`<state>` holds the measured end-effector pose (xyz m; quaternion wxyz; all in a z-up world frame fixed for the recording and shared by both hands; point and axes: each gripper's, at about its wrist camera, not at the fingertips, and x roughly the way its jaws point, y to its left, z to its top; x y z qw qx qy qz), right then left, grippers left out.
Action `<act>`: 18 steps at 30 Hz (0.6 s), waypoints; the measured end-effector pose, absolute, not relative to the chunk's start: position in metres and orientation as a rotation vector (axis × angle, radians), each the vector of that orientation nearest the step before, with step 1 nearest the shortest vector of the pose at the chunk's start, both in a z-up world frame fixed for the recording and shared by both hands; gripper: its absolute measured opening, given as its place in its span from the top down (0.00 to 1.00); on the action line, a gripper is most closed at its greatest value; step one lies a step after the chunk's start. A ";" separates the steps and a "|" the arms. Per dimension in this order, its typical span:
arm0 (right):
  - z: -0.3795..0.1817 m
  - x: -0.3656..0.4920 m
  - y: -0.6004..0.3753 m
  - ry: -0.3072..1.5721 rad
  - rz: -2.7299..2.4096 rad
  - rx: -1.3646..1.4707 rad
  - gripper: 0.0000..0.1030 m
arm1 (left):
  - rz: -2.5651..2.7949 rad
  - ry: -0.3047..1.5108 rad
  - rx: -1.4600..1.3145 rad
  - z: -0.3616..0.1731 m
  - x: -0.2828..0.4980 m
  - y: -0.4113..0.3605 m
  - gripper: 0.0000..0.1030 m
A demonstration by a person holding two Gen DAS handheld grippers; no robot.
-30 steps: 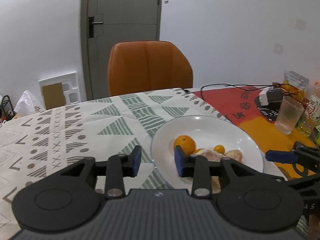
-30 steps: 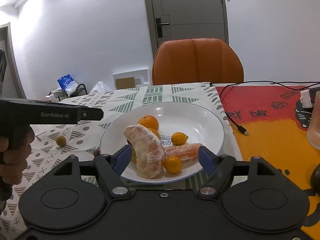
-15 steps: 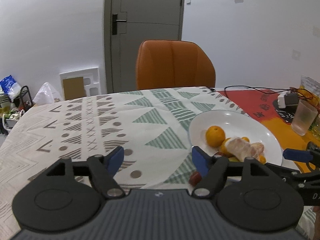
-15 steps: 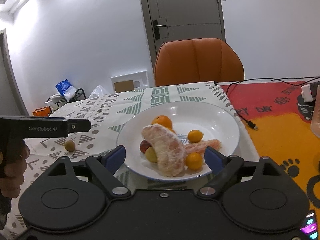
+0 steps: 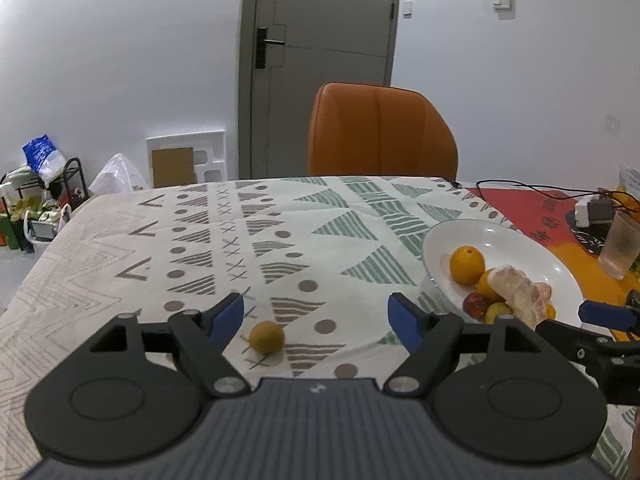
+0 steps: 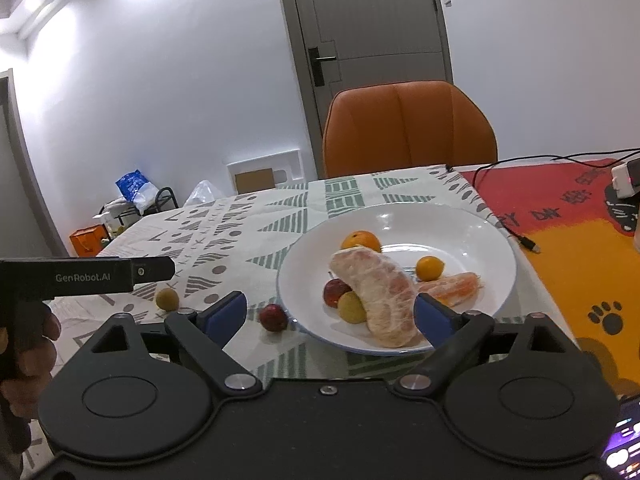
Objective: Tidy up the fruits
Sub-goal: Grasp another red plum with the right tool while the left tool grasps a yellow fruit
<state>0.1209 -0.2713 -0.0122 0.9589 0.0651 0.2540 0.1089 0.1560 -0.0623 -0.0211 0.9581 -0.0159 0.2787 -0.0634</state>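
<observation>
A white plate holds an orange, a peeled pomelo piece, a peeled segment and several small fruits. A small yellow fruit lies on the patterned cloth, just ahead of my open, empty left gripper, nearer its left finger. The yellow fruit also shows in the right wrist view. A small red fruit lies on the cloth left of the plate, between the fingers of my open, empty right gripper. The plate sits right of the left gripper.
An orange chair stands at the table's far side. A red and yellow mat lies to the right with a cable, a charger and a plastic cup. The left gripper's body reaches in at left.
The left gripper opened wide and swung left from the plate to over the cloth; the yellow fruit now lies before it. The right gripper opened wider and drew back; the red fruit came into view.
</observation>
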 end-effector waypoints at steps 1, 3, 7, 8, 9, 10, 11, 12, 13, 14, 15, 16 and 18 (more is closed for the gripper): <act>-0.013 0.121 -0.270 0.517 0.223 0.132 0.09 | -0.124 0.568 -0.034 -0.022 0.156 -0.061 0.24; -0.014 0.121 -0.265 0.520 0.232 0.133 0.08 | -0.118 0.573 -0.038 -0.024 0.155 -0.057 0.24; -0.017 0.122 -0.256 0.523 0.250 0.138 0.07 | -0.107 0.579 -0.041 -0.027 0.152 -0.053 0.24; -0.017 0.122 -0.254 0.525 0.255 0.136 0.07 | -0.105 0.579 -0.042 -0.027 0.152 -0.051 0.24; -0.018 0.123 -0.252 0.528 0.261 0.134 0.07 | -0.103 0.579 -0.042 -0.028 0.151 -0.050 0.24; -0.018 0.123 -0.250 0.530 0.267 0.138 0.07 | -0.100 0.579 -0.042 -0.028 0.150 -0.049 0.24; -0.019 0.123 -0.249 0.530 0.281 0.147 0.07 | -0.098 0.580 -0.042 -0.029 0.150 -0.047 0.24; -0.019 0.123 -0.248 0.528 0.295 0.154 0.08 | -0.097 0.580 -0.044 -0.030 0.149 -0.046 0.24; -0.019 0.122 -0.246 0.524 0.308 0.158 0.10 | -0.098 0.579 -0.045 -0.030 0.149 -0.045 0.24; -0.019 0.121 -0.243 0.521 0.320 0.156 0.12 | -0.100 0.578 -0.047 -0.031 0.148 -0.043 0.24; -0.019 0.121 -0.240 0.519 0.336 0.151 0.17 | -0.102 0.579 -0.049 -0.031 0.147 -0.042 0.24; -0.020 0.121 -0.237 0.523 0.347 0.146 0.21 | -0.101 0.579 -0.050 -0.032 0.147 -0.041 0.24; -0.021 0.123 -0.232 0.538 0.353 0.143 0.28 | -0.099 0.579 -0.052 -0.033 0.145 -0.039 0.24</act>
